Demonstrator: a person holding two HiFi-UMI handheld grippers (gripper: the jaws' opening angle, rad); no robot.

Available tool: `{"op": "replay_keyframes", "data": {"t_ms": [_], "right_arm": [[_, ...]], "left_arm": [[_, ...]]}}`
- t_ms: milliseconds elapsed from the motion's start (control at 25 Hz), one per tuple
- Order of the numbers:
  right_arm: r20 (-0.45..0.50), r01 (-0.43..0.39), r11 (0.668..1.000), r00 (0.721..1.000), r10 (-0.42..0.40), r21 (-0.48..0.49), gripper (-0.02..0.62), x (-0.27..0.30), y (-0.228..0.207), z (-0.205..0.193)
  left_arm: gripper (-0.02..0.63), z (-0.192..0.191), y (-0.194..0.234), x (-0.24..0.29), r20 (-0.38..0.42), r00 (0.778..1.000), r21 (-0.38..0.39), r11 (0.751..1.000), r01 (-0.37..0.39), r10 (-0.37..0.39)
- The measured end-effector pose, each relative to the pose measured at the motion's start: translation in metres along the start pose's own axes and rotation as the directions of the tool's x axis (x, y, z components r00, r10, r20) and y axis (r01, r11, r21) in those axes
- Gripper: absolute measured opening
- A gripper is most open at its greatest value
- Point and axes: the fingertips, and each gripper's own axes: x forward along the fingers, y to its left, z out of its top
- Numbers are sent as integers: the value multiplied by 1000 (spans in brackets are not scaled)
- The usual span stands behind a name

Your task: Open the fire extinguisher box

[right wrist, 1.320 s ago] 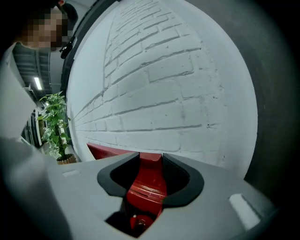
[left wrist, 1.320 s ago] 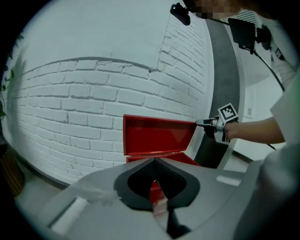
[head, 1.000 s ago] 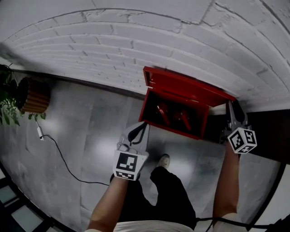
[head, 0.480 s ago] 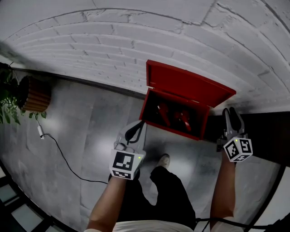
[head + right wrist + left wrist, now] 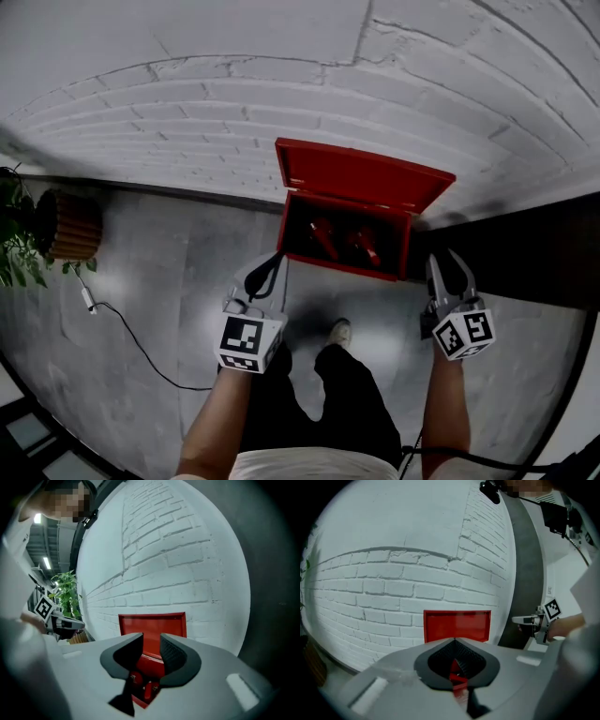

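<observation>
The red fire extinguisher box [image 5: 289, 230] stands on the grey floor [image 5: 169, 281] against the white brick wall [image 5: 234, 103]. Its lid [image 5: 361, 180] is raised and leans back on the bricks. Red extinguishers [image 5: 325, 239] lie inside. The left gripper [image 5: 277, 259] hovers near its left corner, jaws together, empty. The right gripper [image 5: 444, 264] hangs beyond its right end, and its jaws, still partly apart, have just been closing on nothing.

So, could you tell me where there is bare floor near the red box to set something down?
The widest bare floor lies between the planter and the red box, beyond the cable. Directly before the box it is tighter: the person's shoe stands there. Right of it, the dark panel leaves a narrow strip.
</observation>
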Motion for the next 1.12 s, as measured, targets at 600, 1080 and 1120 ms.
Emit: {"op": "replay_keyframes", "data": {"t_ms": [600,1080,1120], "right_arm": [[81,41,998,996,-38,-39,8,-100,77,134],[118,33,993,993,-19,-117,6,-103,98,184],[122,33,992,992,-18,-121,6,-100,97,186]], "left_arm": [[6,144,-27,-104,81,996,29,999,31,-33],[6,188,-44,-93,136,987,74,994,76,-85],[6,192,-44,-91,142,986,80,994,72,-83]]}}
